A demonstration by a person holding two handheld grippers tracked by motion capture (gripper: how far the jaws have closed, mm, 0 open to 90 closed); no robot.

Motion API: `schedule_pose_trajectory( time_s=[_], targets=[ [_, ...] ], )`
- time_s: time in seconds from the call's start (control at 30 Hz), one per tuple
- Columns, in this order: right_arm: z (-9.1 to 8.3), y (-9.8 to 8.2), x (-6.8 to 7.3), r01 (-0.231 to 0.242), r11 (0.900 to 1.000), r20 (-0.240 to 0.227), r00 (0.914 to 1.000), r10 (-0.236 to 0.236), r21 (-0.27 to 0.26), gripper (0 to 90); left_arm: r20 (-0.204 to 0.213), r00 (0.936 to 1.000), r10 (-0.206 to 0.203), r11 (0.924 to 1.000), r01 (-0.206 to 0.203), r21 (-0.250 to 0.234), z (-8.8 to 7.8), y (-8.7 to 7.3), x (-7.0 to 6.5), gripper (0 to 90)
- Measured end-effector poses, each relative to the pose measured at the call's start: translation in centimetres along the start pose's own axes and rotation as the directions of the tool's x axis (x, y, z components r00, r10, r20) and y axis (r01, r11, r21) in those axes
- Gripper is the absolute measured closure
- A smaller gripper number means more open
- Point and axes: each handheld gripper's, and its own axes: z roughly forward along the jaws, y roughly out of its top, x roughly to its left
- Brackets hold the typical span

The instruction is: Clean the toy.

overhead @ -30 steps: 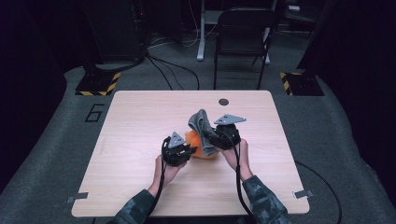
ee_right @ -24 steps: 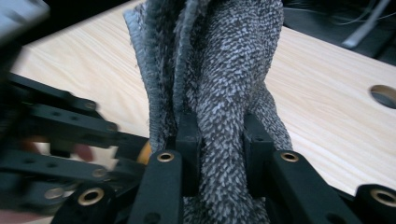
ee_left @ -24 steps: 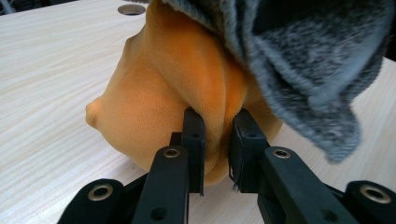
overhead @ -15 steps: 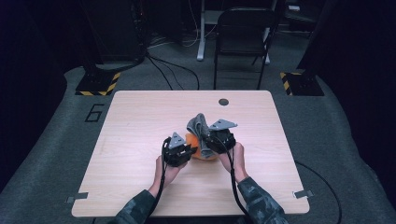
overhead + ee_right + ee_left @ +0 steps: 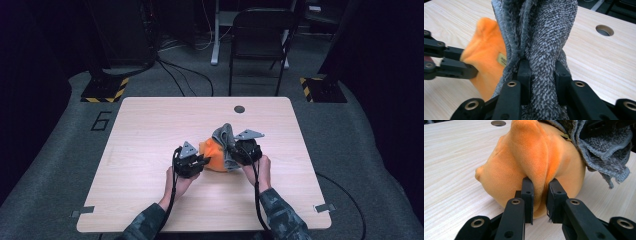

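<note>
Wooden table (image 5: 150,150); orange cloth (image 5: 214,155) on it

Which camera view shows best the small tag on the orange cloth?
The right gripper view: the small tag lies sharp on the orange cloth, beside the grey cloth. In the left gripper view only its edge peeks out under the grey cloth. The high view is too distant to show it.

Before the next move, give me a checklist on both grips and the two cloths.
1. Left hand-held gripper pinching a fold of the orange cloth: ok.
2. Right hand-held gripper clamped on the grey cloth: ok.
3. Grey cloth draped over the orange cloth, touching: ok.
4. Orange cloth resting on the table: ok.
5. Cloths free of each other: cannot tell.
</note>
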Motion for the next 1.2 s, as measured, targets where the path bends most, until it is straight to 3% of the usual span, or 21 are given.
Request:
schedule_pose_trajectory(
  time_s=[0.17,0.5,0.8,0.93,1.07,1.2],
  targets=[
    [0.1,-0.4,-0.6,-0.004,1.000,0.013,0.9999,0.004,0.018,72.3,0.002,1.0000,-0.001,1.0000,0.001,0.000,0.0,0.0,0.0,77.4],
    [0.8,-1.4,-2.2,-0.060,0.997,0.040,0.9976,0.057,0.058,72.1,0.011,0.9999,0.005,1.0000,-0.005,-0.006,0.0,0.0,0.0,77.1],
    [2.4,-2.9,-3.9,-0.138,0.983,0.050,0.9898,0.133,0.117,72.0,0.018,0.9998,-0.008,0.9999,0.008,-0.014,0.1,0.0,0.0,76.5],
    [3.1,-3.5,-4.5,-0.141,0.978,0.059,0.9893,0.133,0.151,72.1,0.021,0.9998,-0.003,0.9999,0.003,-0.013,0.0,0.0,0.0,76.5],
    [4.2,-4.1,-4.9,-0.149,0.968,0.061,0.9883,0.140,0.204,72.2,0.020,0.9997,-0.010,0.9996,0.011,-0.026,0.0,0.0,0.1,76.5],
    [3.4,-3.4,-5.1,-0.146,0.973,0.068,0.9884,0.136,0.180,72.8,0.021,0.9997,-0.015,0.9995,0.016,-0.029,-0.1,0.0,0.2,76.5]
  ],
)
